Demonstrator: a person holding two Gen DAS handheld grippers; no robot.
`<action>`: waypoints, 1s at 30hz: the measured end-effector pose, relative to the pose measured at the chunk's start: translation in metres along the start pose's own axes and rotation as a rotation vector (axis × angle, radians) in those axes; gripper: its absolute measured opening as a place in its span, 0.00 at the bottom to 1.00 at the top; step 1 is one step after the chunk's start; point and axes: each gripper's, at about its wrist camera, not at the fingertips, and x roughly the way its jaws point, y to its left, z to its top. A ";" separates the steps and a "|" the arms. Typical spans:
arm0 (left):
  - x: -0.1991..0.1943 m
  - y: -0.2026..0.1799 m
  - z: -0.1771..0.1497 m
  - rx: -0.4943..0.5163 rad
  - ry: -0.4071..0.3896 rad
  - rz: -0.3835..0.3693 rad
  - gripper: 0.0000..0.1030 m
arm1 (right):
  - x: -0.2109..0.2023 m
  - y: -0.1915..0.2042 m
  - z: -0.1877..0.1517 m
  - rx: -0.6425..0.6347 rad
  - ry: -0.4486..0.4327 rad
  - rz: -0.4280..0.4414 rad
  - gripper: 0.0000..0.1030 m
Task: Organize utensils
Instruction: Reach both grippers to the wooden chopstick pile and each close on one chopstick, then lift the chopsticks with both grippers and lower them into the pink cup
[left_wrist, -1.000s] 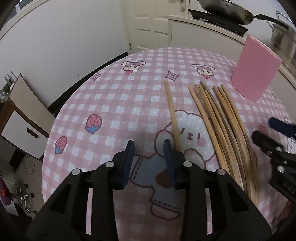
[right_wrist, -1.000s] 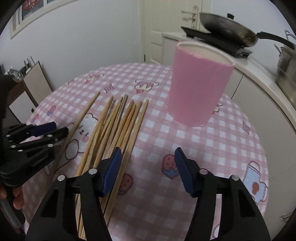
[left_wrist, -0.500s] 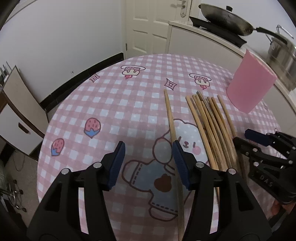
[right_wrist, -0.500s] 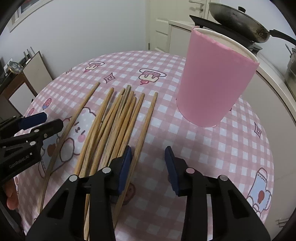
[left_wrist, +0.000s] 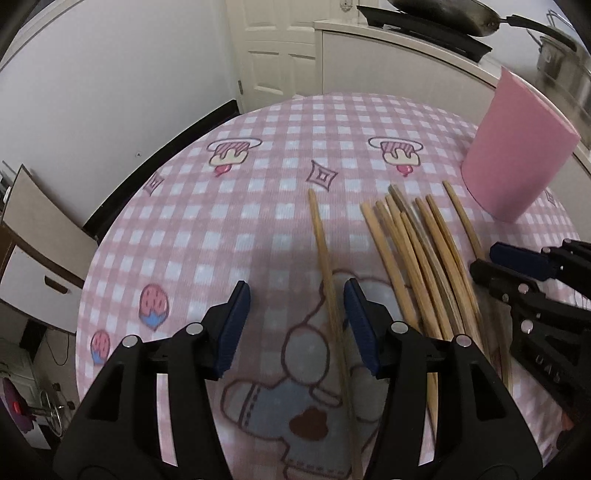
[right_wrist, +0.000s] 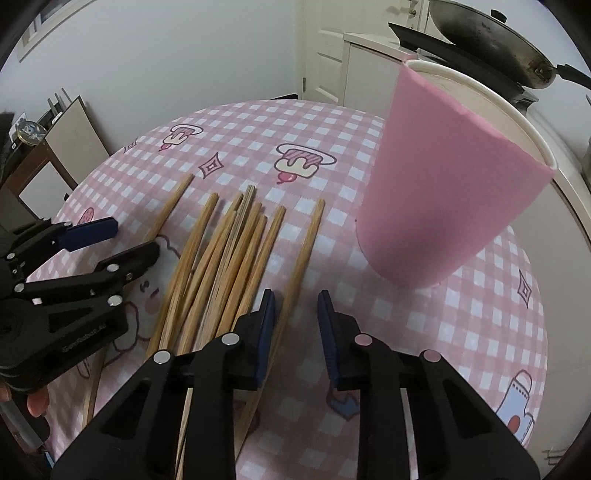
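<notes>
Chopsticks lie loose on the surface (left_wrist: 258, 206), which wears a pink checked cloth. A single chopstick (left_wrist: 327, 273) runs between the fingers of the left tool (left_wrist: 297, 325), close to its right-hand finger, and a fanned bundle (left_wrist: 417, 258) lies just to the right of that tool. In the right wrist view the outermost chopstick (right_wrist: 301, 266) passes between the fingers of the right tool (right_wrist: 295, 328), touching or nearly touching the left-hand pad, with the pink cup (right_wrist: 447, 192) upright ahead and to the right.

The left tool's jaws are closing but still wide, gripping nothing. The right tool's jaws are closing on their stick, not yet clamped.

The step in hand looks like picking up one stick per tool. Next, each must pinch firmly, lift, and tip its stick into the cup.
</notes>
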 end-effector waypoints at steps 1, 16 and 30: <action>0.002 0.000 0.002 -0.002 0.000 -0.019 0.32 | 0.000 0.000 0.001 -0.002 -0.003 0.000 0.17; -0.064 0.005 -0.002 -0.039 -0.130 -0.178 0.05 | -0.046 0.004 -0.006 0.036 -0.087 0.145 0.04; -0.205 -0.008 0.009 -0.062 -0.466 -0.285 0.05 | -0.181 -0.005 -0.002 -0.005 -0.396 0.193 0.04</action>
